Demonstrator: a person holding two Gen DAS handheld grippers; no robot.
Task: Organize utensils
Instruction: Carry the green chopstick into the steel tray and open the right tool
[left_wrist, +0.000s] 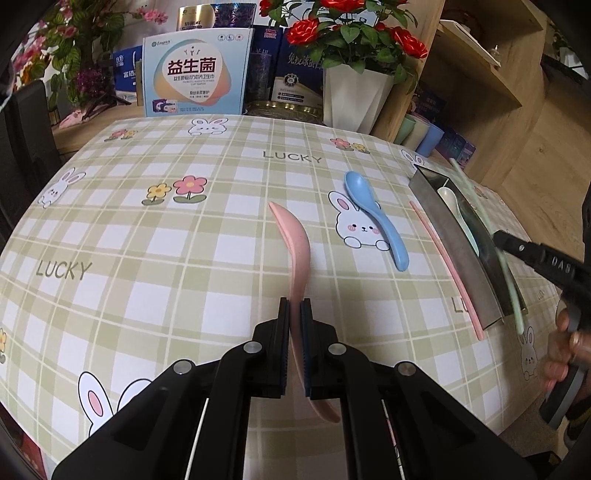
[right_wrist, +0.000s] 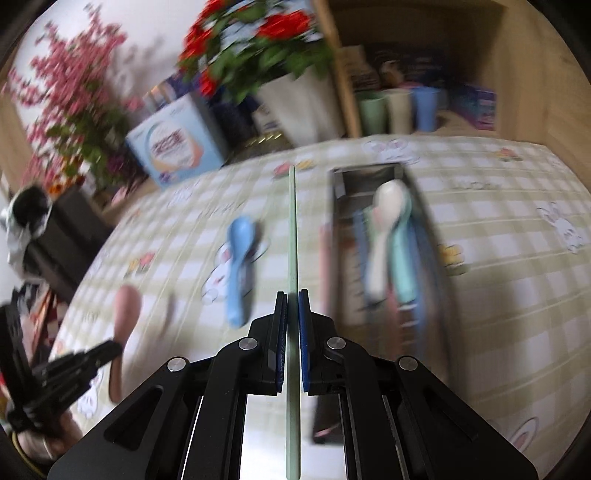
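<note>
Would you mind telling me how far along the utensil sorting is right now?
Done: a white spoon already lies in the metal tray. In hand: the left gripper is shut on a pink spoon, the right gripper on a green chopstick. Left: the blue spoon and pink chopstick on the tablecloth.

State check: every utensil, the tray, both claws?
Left claw: shut on pink spoon.
Right claw: shut on green chopstick.
Pink spoon: held, on edge.
Green chopstick: held, off the table.
Blue spoon: loose on table, bowl up.
Pink chopstick: on table beside tray.
Tray: holds white spoon and others.
</note>
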